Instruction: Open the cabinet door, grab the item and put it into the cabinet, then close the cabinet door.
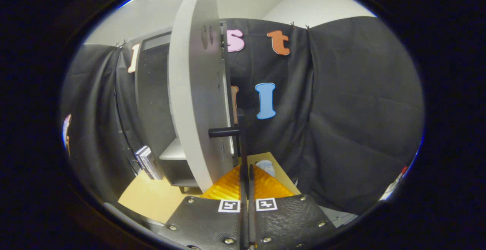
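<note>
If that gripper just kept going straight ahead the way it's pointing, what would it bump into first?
Most likely the dark handle on the open cabinet door. The gripper has its fingers pressed together just below the handle's vertical bar, so the door edge comes first; depth is hard to judge through the fisheye.

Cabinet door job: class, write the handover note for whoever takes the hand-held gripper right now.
Hand-held gripper: fingers shut on the door handle.
Cabinet door: swung open, edge toward the camera; shelf visible inside.
Pale item: on the table, just beyond the fingers.
Done: door opened.
Left: release handle, grab item, place it inside, close door.
</note>
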Demonstrator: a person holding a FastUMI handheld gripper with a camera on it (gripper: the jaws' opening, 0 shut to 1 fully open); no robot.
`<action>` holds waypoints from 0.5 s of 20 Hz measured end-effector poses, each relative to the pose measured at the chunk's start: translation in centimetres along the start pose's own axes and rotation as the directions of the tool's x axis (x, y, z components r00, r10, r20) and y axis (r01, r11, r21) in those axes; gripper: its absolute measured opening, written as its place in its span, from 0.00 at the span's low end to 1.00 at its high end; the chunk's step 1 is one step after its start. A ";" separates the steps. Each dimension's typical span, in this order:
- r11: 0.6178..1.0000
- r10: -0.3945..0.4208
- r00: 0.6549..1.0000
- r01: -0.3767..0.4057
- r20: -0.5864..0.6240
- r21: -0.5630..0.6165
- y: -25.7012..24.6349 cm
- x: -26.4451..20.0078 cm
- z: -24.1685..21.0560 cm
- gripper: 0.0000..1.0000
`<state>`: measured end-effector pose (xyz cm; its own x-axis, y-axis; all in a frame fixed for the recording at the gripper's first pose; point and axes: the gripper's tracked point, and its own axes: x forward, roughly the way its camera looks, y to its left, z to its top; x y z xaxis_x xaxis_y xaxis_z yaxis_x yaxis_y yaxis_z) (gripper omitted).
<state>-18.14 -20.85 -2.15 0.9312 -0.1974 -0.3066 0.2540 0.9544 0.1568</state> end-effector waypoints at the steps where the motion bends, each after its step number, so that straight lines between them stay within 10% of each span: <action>1: 1.000 -0.008 1.000 0.008 -0.003 -0.016 -0.7 0.0 -0.2 0.01; 10: 0.994 -0.106 0.994 0.107 0.016 -0.025 -3.4 -1.6 -0.5 0.01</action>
<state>-20.65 -23.67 -2.65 0.9030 -0.3015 -0.3060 0.3452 0.9333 0.0993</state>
